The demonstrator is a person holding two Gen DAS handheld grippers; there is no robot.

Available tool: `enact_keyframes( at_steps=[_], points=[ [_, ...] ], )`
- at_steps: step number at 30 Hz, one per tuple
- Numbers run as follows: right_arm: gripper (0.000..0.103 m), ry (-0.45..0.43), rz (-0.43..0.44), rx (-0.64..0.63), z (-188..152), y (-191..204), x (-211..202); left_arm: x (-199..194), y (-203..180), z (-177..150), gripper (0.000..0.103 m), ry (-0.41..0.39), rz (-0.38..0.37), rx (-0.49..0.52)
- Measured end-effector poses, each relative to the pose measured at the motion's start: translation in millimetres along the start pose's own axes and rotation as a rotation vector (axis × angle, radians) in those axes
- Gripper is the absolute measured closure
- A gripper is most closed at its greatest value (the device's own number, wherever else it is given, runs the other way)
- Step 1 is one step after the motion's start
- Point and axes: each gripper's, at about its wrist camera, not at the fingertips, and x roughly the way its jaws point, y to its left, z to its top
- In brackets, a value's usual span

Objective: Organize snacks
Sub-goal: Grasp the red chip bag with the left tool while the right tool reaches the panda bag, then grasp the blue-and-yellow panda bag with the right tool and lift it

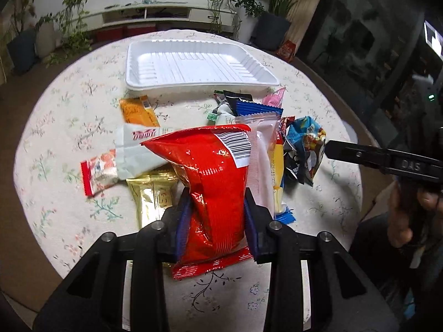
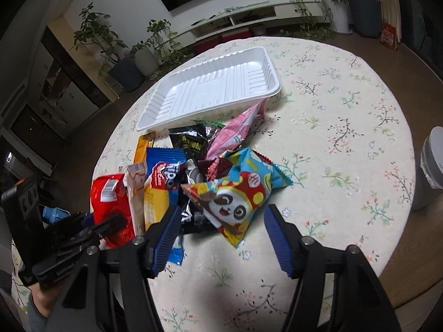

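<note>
My left gripper [image 1: 217,206] is shut on a red snack bag [image 1: 213,177] and holds it just above the pile; the bag also shows in the right wrist view [image 2: 110,204]. An empty white tray [image 1: 193,65] lies at the far side of the round table, also in the right wrist view [image 2: 213,88]. My right gripper [image 2: 221,215] is open, its jaws on either side of the near end of a blue panda snack bag [image 2: 241,193] without touching it. It shows from the side in the left wrist view [image 1: 329,148].
Loose snacks lie in a pile: an orange packet [image 1: 137,110], a white wafer pack [image 1: 130,152], a gold packet [image 1: 152,196], a pink packet [image 2: 238,127], a black packet [image 2: 188,138], a blue Tipo pack [image 2: 163,177]. A white bin [image 2: 429,166] stands right of the table.
</note>
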Motion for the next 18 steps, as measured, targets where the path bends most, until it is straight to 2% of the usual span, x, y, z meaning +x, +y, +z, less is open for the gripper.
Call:
enact_keyframes(
  at_steps=[1,5,10,18],
  points=[
    [0.028,0.003,-0.001,0.014,1.5,-1.2,2.9,-1.3,3.7,0.2,0.071,-0.006,-0.017,-0.021],
    [0.027,0.036,-0.008,0.116,9.3,-15.9,18.4,-7.2,11.0,0.1,0.071,-0.035,-0.062,-0.06],
    [0.026,0.089,0.093,0.278,12.6,-37.3,35.0,-7.7,13.6,-0.2,0.071,-0.033,-0.078,-0.073],
    [0.026,0.116,0.19,0.431,20.1,-51.3,46.4,-9.9,14.3,-0.7,0.071,-0.043,-0.083,-0.083]
  ],
)
